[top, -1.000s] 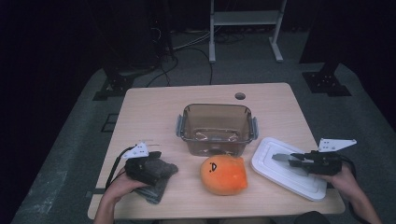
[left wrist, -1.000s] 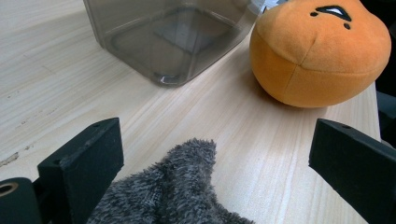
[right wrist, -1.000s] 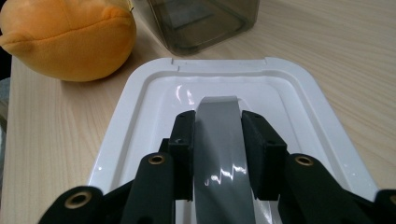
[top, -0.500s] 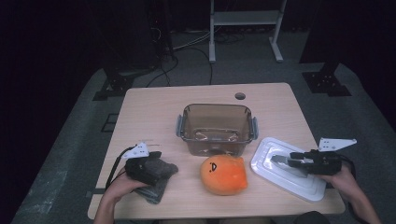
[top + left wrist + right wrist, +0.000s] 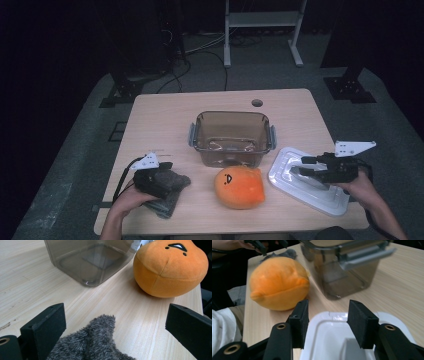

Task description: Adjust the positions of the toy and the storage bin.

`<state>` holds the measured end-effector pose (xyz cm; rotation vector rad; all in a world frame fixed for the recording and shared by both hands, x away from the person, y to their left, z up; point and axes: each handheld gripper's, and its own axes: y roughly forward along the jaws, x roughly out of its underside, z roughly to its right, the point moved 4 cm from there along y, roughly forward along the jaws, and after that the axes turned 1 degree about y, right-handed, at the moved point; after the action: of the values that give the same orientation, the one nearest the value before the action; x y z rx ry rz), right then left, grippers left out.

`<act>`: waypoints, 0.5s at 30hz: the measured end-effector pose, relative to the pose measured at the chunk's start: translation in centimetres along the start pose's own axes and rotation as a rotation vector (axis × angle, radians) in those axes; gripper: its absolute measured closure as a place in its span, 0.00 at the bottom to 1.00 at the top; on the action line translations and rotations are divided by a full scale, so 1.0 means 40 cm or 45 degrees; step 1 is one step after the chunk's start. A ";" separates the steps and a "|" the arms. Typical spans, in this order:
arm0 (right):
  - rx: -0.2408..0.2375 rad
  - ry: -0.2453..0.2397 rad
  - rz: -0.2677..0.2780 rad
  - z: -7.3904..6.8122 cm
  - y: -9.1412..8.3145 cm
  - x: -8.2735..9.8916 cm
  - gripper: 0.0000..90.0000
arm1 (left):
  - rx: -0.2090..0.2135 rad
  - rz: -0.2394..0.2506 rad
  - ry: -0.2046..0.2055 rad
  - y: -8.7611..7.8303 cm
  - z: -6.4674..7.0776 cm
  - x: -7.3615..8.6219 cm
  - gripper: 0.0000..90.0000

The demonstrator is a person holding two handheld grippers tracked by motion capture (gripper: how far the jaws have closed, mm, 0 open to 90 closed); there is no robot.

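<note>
The clear tub (image 5: 231,137) sat open mid-table, ready for filling. Its white lid (image 5: 309,181) lay near right; the right gripper (image 5: 303,166) hung above it, jaws just opening, empty. The left gripper (image 5: 167,176) stood wide around the grey fuzzy cloth (image 5: 90,345).
</note>
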<state>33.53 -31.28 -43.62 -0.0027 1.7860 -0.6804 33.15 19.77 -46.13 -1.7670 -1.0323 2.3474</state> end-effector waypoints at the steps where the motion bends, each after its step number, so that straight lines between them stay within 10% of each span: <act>1: -0.016 -0.013 0.000 -0.008 0.008 -0.009 0.55 | 0.000 0.000 0.001 0.000 0.000 0.000 0.03; 15: -0.138 -0.100 0.026 -0.074 0.066 -0.086 0.50 | 0.001 0.001 0.000 0.000 0.002 -0.001 0.03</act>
<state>32.95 -26.63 -41.30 -0.0834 1.7429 -0.5607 33.10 19.72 -46.09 -1.7670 -1.0312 2.3481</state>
